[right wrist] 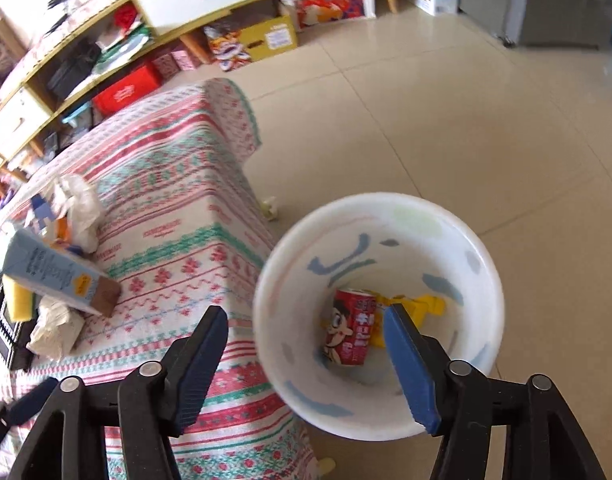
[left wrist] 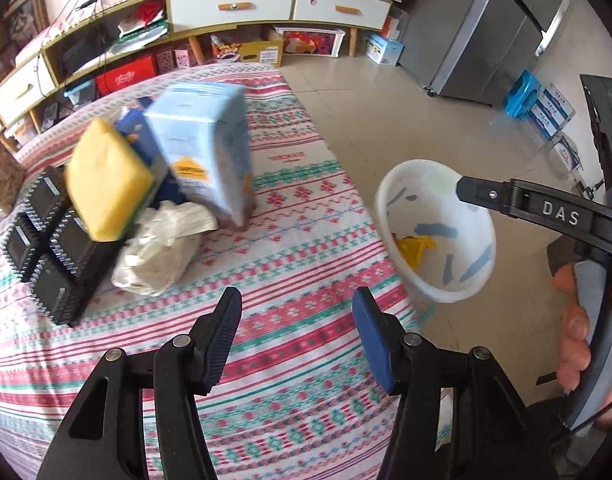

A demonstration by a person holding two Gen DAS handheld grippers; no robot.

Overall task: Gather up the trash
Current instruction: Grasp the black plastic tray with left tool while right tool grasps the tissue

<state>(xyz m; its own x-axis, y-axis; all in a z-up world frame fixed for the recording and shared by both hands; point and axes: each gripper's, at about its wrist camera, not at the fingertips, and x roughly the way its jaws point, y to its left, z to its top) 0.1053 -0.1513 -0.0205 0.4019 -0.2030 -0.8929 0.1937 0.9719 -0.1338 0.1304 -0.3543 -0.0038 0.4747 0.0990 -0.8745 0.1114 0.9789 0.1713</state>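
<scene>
Both of my grippers are gaping, holding nothing: the right gripper (right wrist: 306, 344) is hanging over the white plastic bin (right wrist: 492, 280), where a red drink can (right wrist: 350, 328) is lying; the left gripper (left wrist: 297, 316) is hovering above the striped tablecloth (left wrist: 297, 216), probably heading for the crumpled white paper (left wrist: 161, 248) beside the pale blue carton (left wrist: 205, 148).

Patterned tablecloth (left wrist: 297, 248) carries carton (left wrist: 203, 148), sponge (left wrist: 105, 184), crumpled paper (left wrist: 161, 252) — bin (right wrist: 482, 264) on floor (right wrist: 446, 128).
</scene>
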